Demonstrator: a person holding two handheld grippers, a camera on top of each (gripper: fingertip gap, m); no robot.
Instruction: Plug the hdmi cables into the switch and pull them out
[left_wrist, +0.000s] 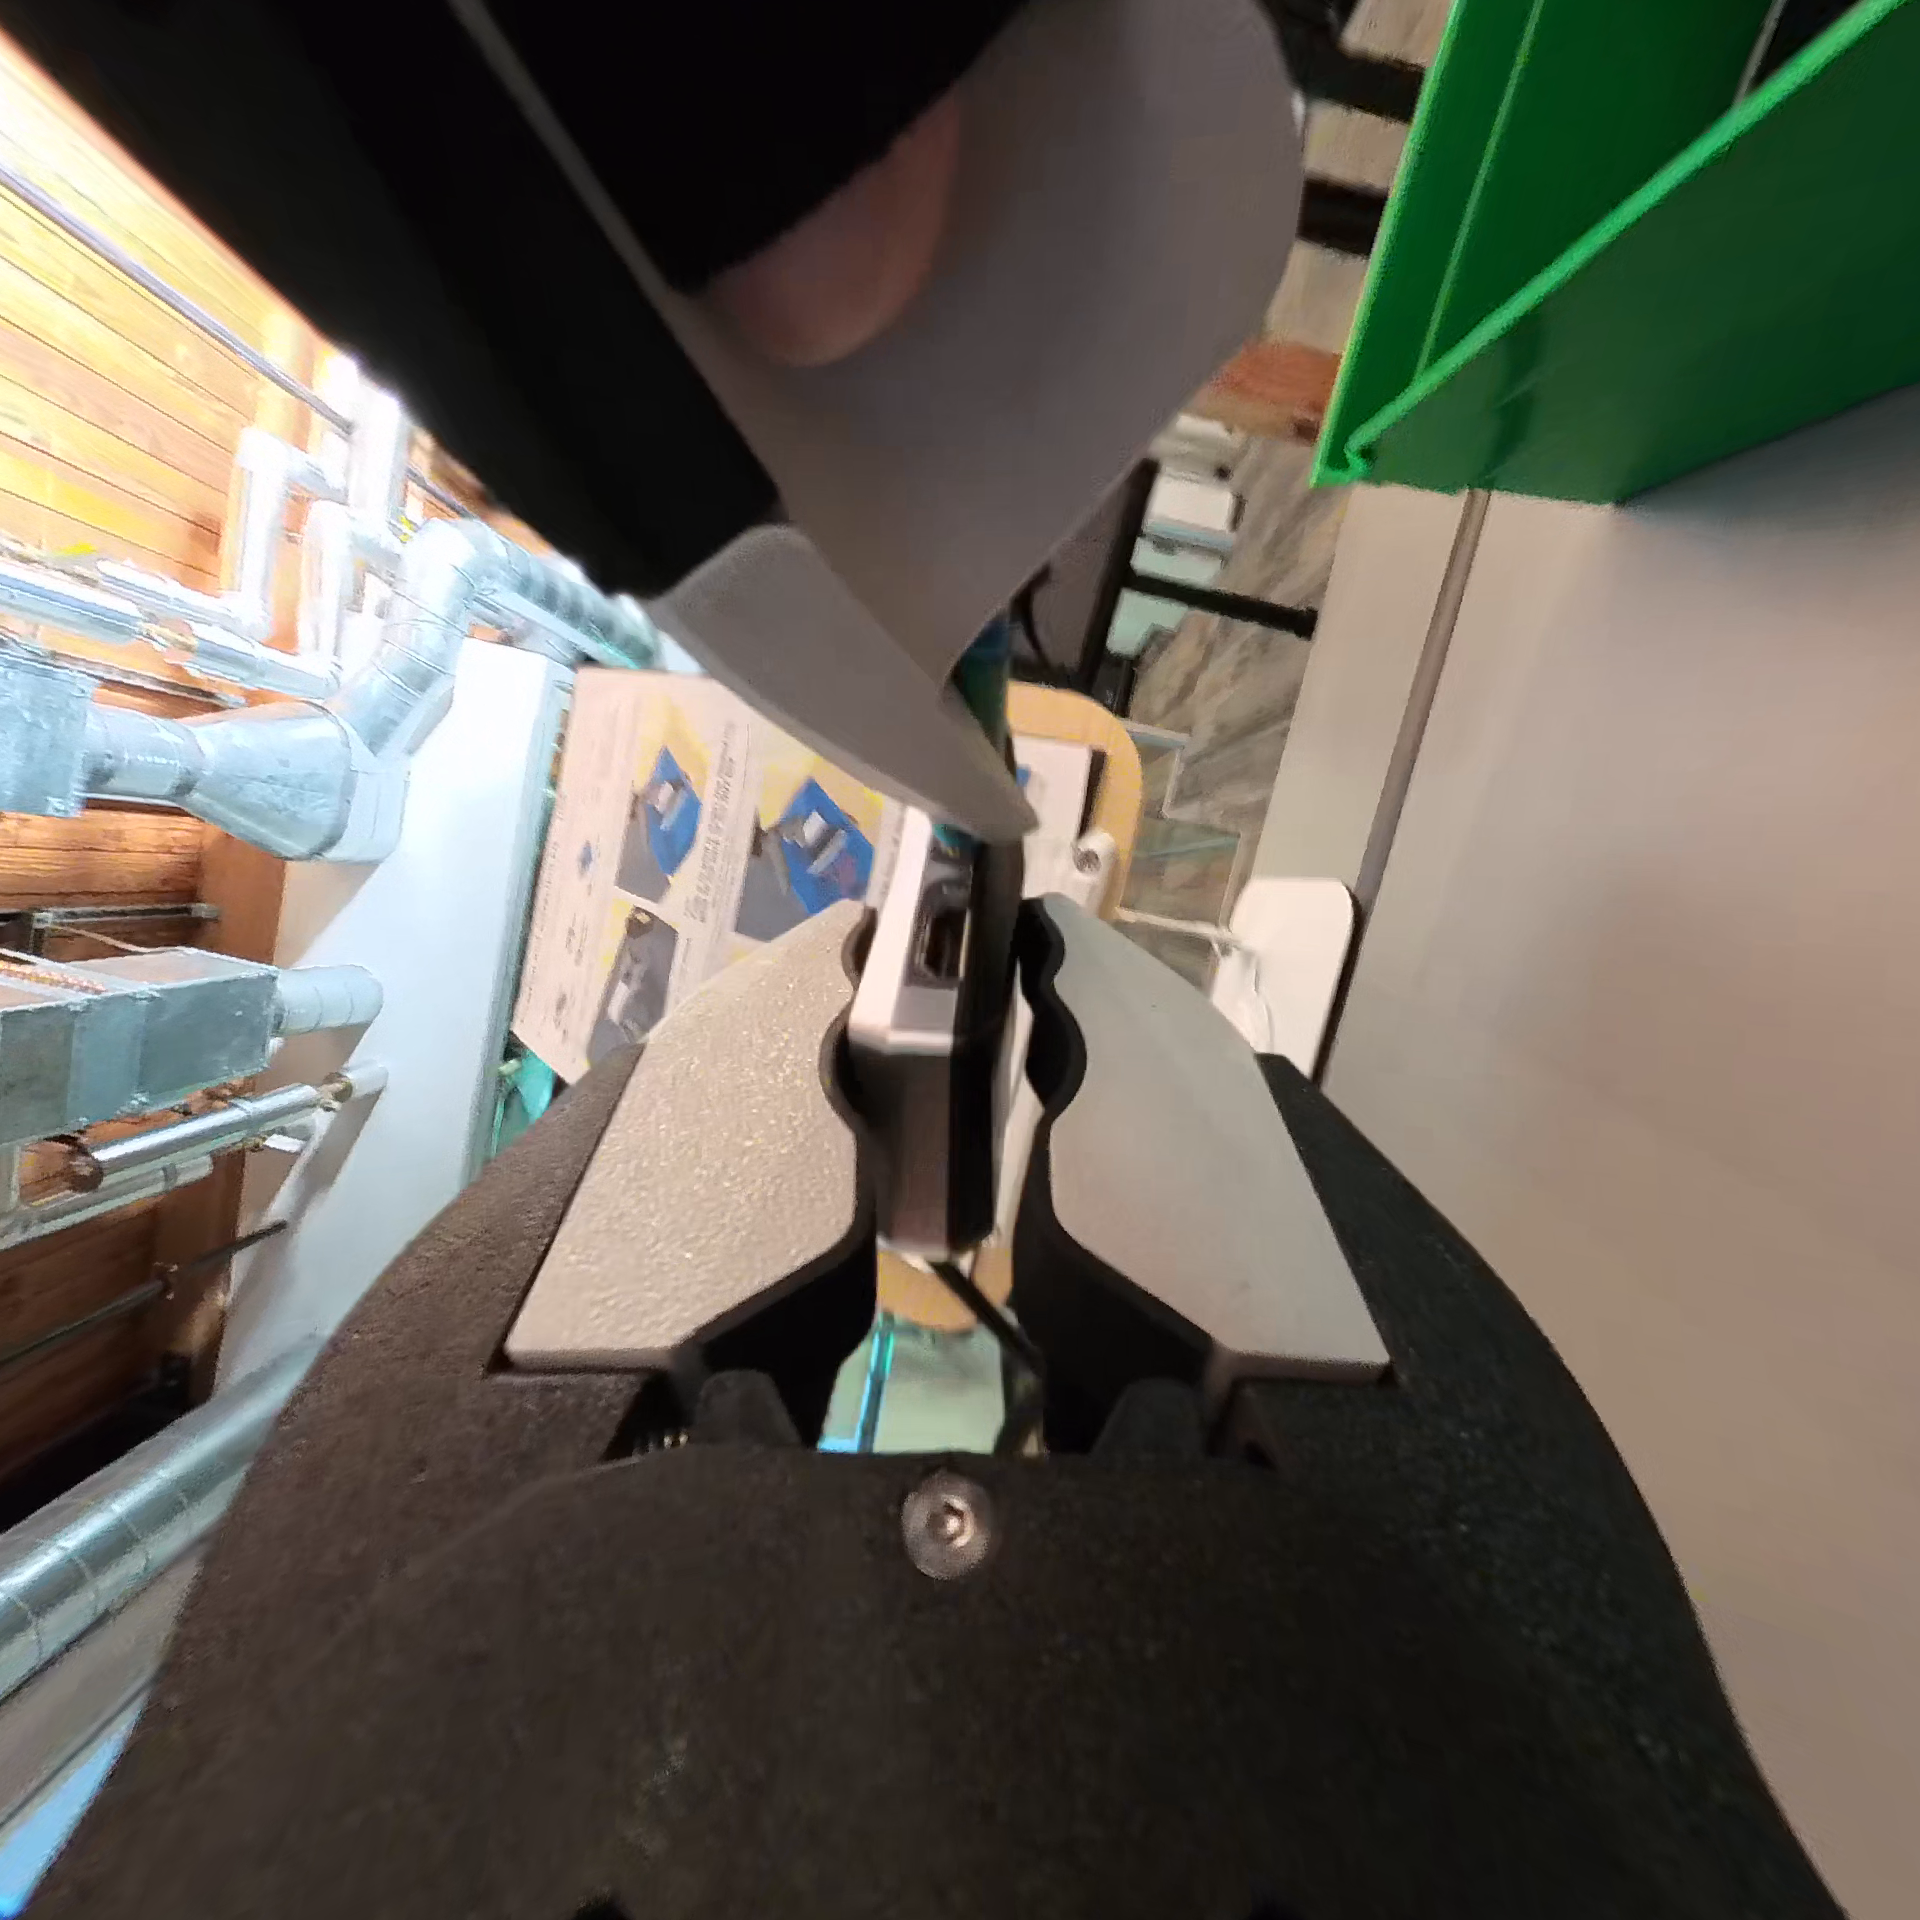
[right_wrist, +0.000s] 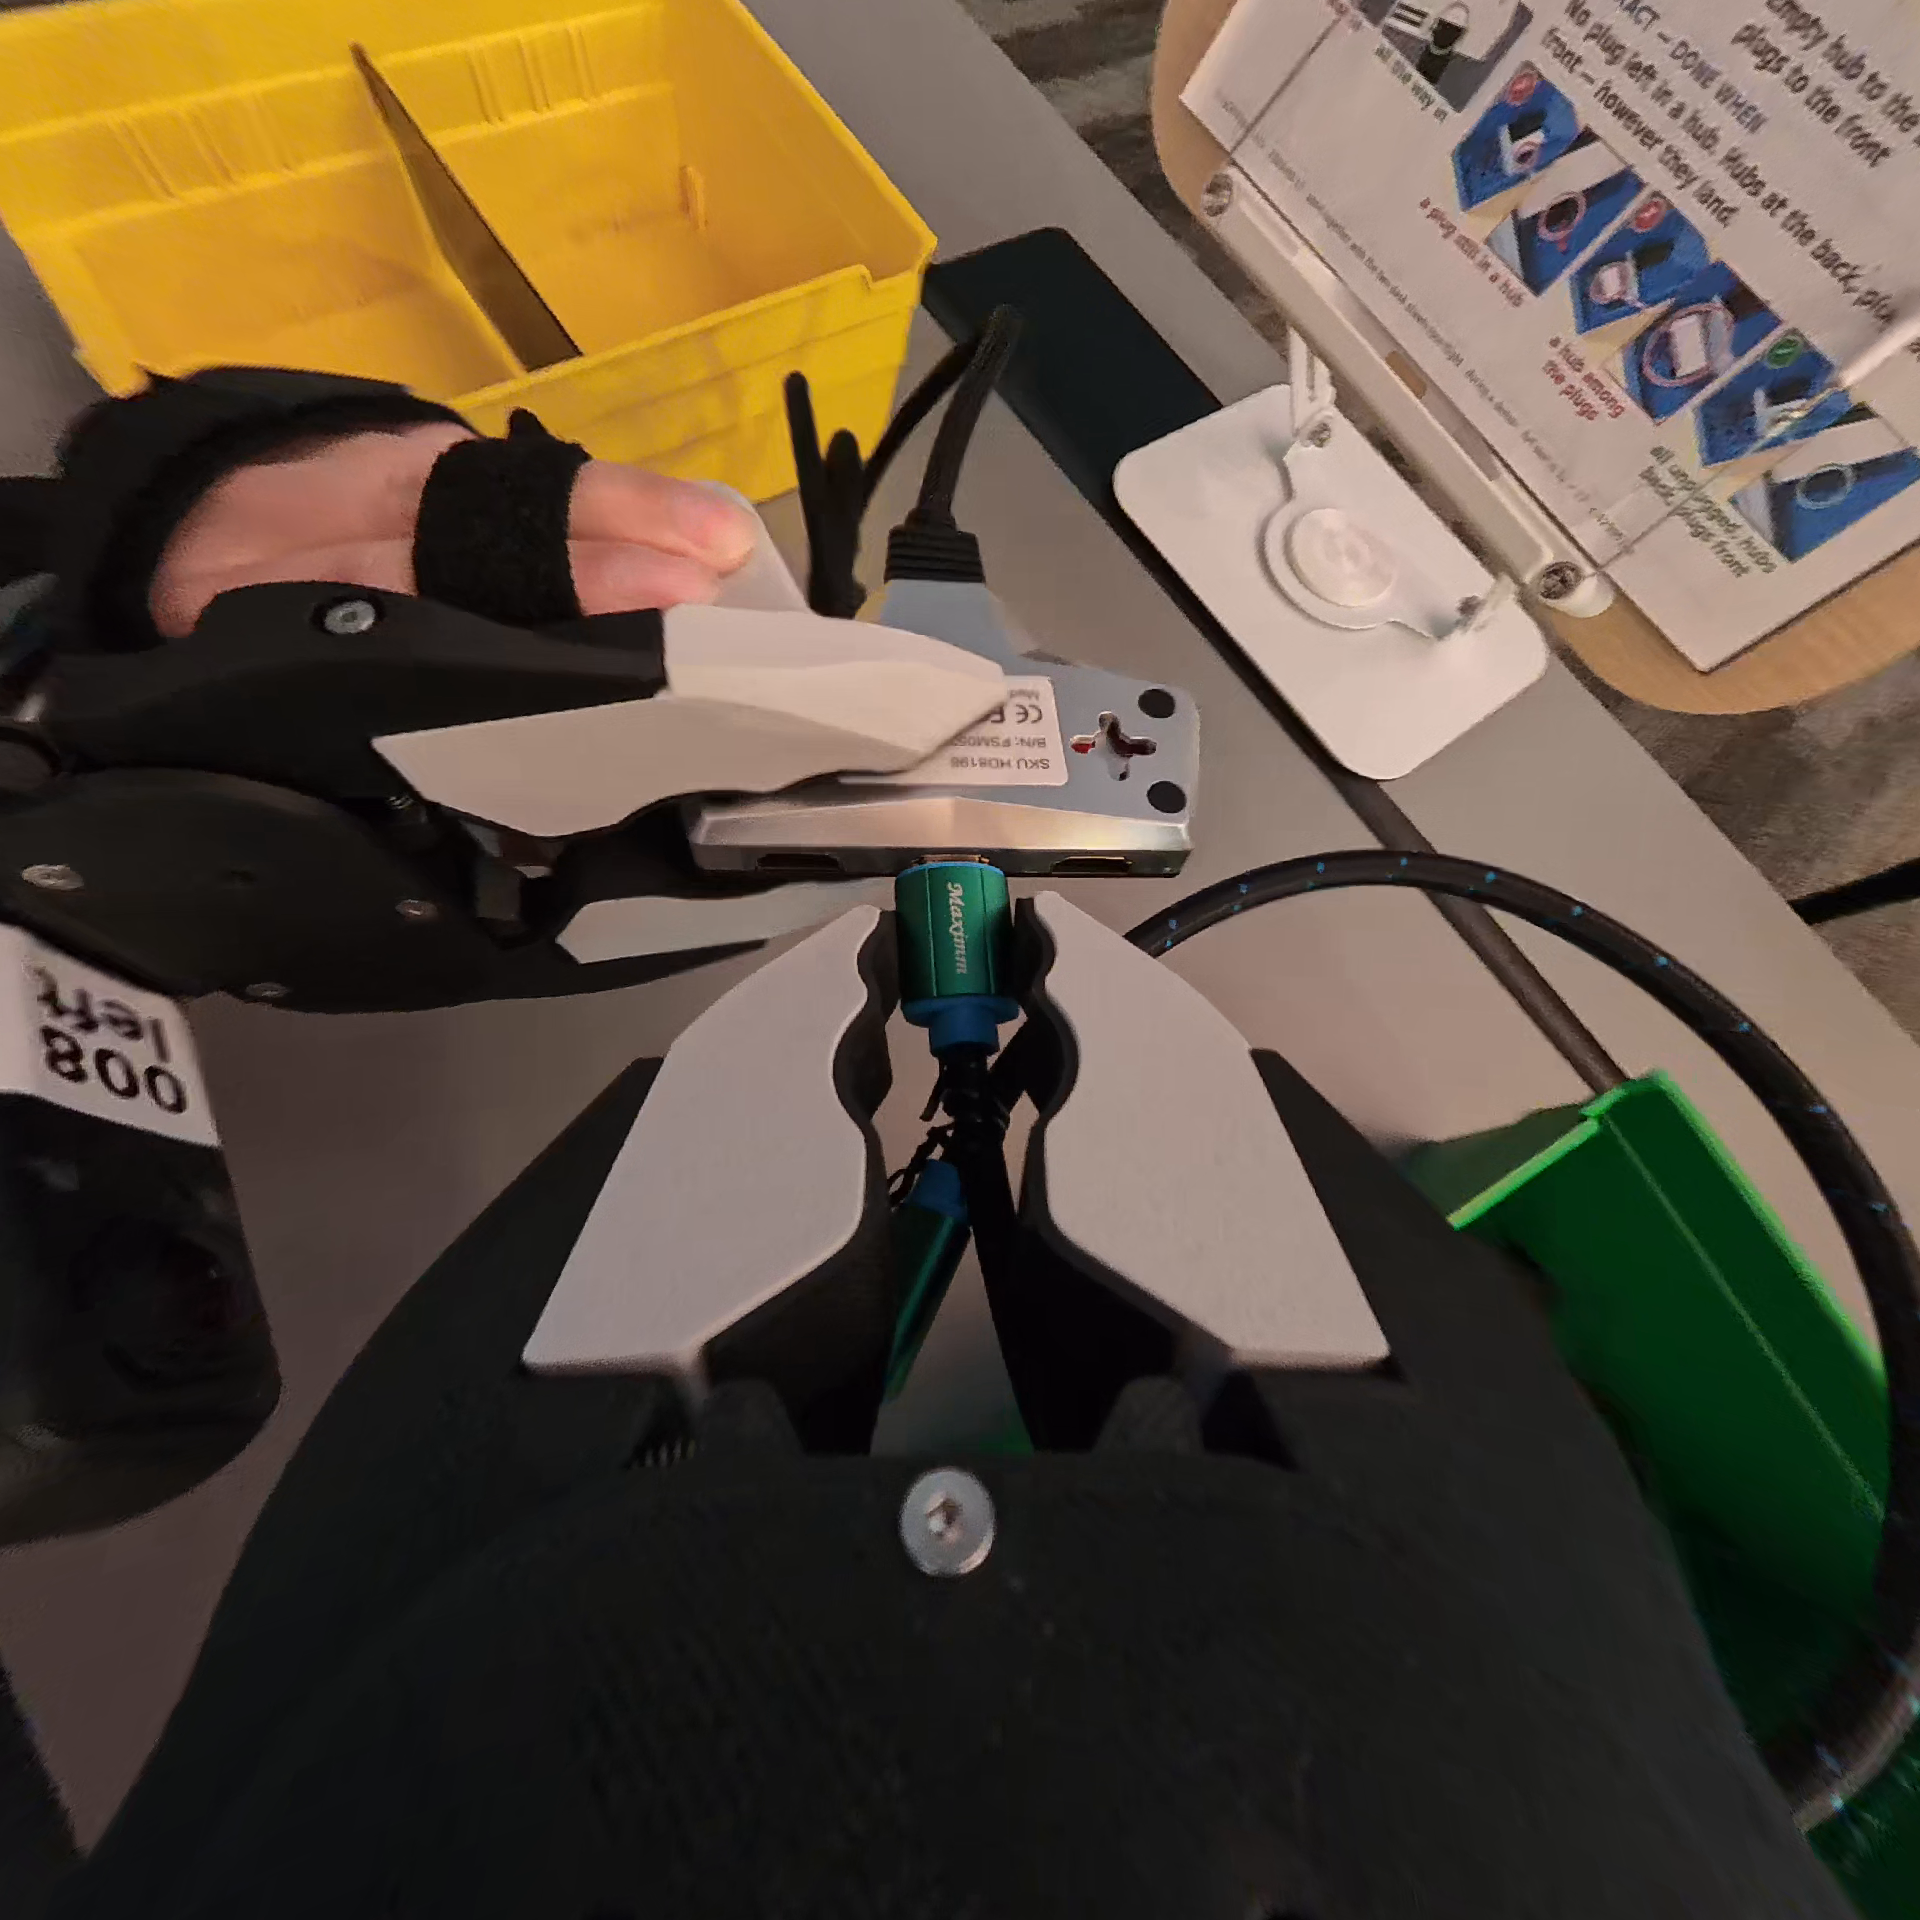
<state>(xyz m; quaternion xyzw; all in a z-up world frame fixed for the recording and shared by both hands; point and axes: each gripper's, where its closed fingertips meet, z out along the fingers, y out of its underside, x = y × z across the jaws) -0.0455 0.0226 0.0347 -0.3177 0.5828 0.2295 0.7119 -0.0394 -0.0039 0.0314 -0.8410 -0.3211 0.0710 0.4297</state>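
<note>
The left gripper had its jaws clamped on the silver switch, held above the grey worktop with its port edge facing the right gripper. That one's jaws were clenched on the green HDMI plug, whose tip sat at the middle port. Whether it was fully seated or partway was hard to tell. Judged from this, the step was insertion or withdrawal; either needed a straight push or pull along the port axis.
</note>
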